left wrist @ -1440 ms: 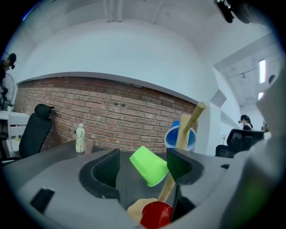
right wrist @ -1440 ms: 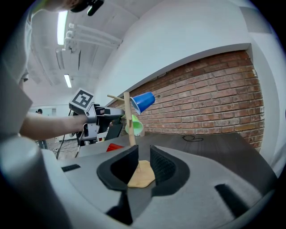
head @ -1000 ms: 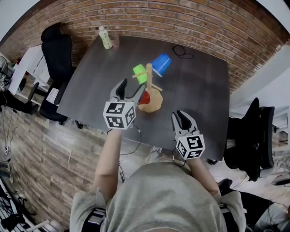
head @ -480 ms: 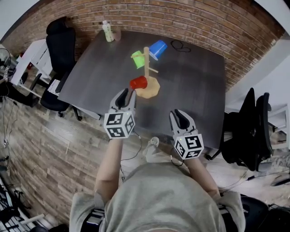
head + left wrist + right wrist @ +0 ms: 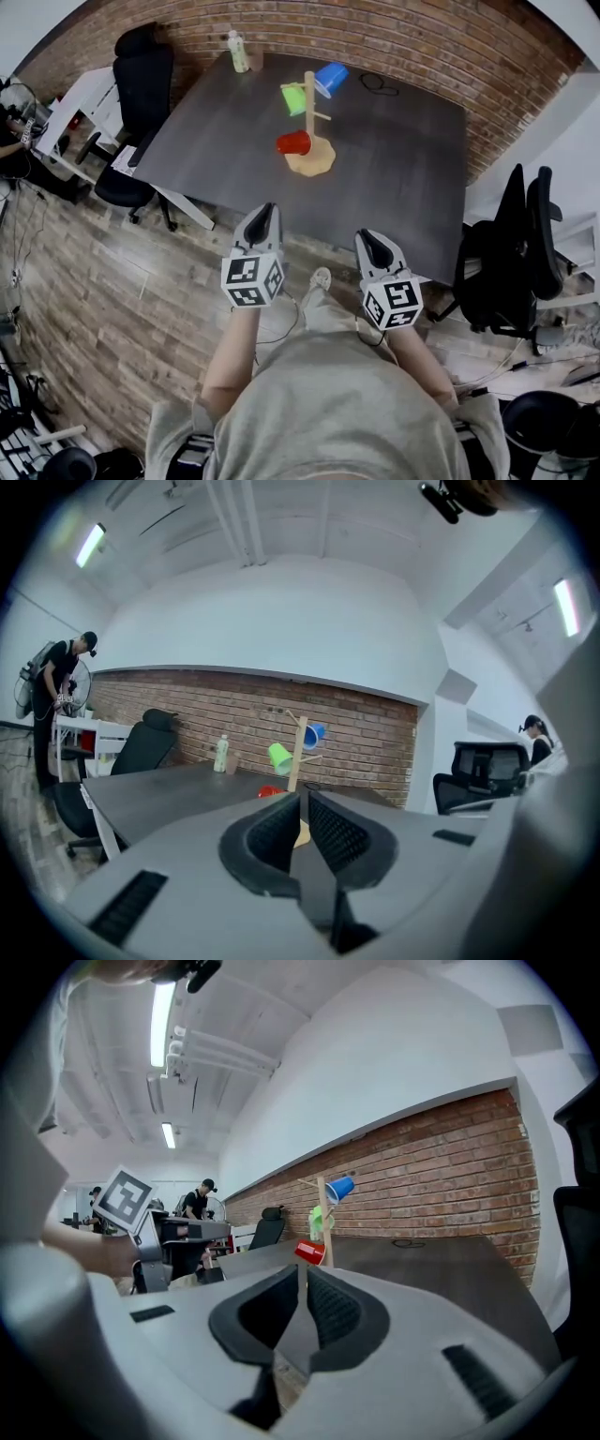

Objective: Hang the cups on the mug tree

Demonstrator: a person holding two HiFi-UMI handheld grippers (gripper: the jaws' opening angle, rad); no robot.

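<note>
Three cups hang on the mug tree (image 5: 309, 101) at the middle of the dark counter (image 5: 403, 178): a blue cup (image 5: 331, 78) at the top, a green cup (image 5: 294, 98) on the far-left peg, and a red cup (image 5: 293, 142) low down, just above the round wooden base. No cup can be seen loose on the counter; only a bottle (image 5: 238, 52) stands at its far corner, well apart from the tree.

The person stands off the counter's near edge, both tools held out over the wooden floor (image 5: 112, 309). The left tongs (image 5: 266, 208) have just been closing and now sit clenched with nothing between them. The right tongs (image 5: 365, 235) have likewise just been closing and are clenched on nothing. Both point roughly level toward the tree, which shows beyond their tips in each gripper view.

By the look of it, the hanging step is finished and the task stands complete. The next move appears to call for no further grasp, at most a check that the low red cup sits firmly on its peg, since it hangs closest to the base.
</note>
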